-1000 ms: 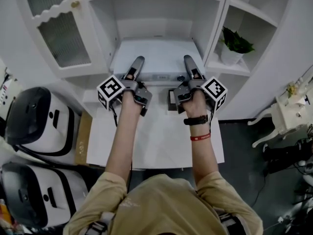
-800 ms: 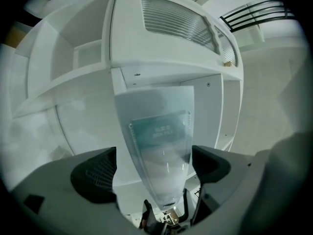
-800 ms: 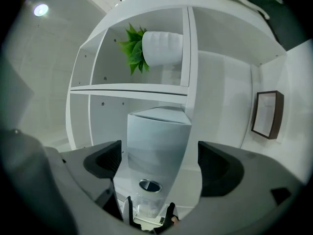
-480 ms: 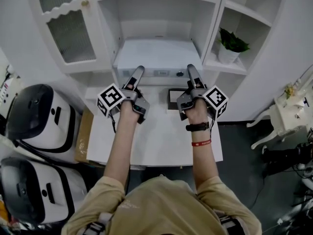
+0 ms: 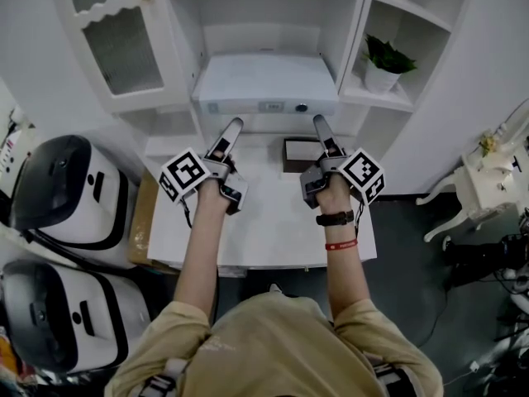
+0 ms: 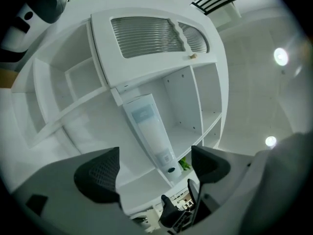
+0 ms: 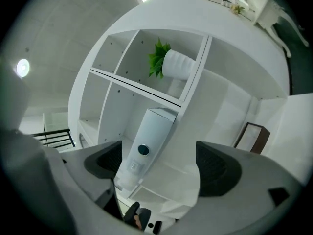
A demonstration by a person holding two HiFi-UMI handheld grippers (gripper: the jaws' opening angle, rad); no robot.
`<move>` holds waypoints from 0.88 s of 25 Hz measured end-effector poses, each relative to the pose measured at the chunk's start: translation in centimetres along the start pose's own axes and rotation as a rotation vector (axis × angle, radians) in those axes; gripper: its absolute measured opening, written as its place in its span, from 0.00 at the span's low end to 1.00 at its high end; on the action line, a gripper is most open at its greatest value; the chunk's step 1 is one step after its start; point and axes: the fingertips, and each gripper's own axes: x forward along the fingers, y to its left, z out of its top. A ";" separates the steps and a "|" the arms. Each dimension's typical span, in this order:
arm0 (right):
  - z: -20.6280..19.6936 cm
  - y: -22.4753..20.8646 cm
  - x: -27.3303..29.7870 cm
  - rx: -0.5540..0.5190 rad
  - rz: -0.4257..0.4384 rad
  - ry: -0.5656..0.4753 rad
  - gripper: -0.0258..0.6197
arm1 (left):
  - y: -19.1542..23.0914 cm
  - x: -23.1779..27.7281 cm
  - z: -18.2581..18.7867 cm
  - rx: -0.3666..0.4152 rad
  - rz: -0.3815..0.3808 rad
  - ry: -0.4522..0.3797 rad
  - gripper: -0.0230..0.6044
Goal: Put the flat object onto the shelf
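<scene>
The flat box lies at the shelf's front edge. The left gripper and right gripper hover over the tabletop, jaws wide and empty. The box looks rigid, smooth and bulky, likely best gripped at both side edges.

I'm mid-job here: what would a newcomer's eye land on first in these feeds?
The big white flat box lies in the middle bay of the cabinet, control panel facing out. In front of it, the left claw and right claw hover open and empty over the white table. The green potted plant in the right-hand bay is the one spot of colour.
</scene>
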 end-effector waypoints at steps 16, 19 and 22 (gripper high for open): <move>-2.7 1.9 -2.8 -0.495 -0.027 0.076 0.76 | 0.0 -2.4 -1.8 0.374 0.120 0.060 0.78; -2.6 2.4 -2.9 -0.578 -0.037 0.058 0.70 | -0.4 -2.6 -1.5 0.467 0.149 0.049 0.74; -2.6 3.0 -2.9 -0.640 -0.039 0.050 0.67 | -1.1 -2.6 -1.3 0.554 0.173 0.033 0.70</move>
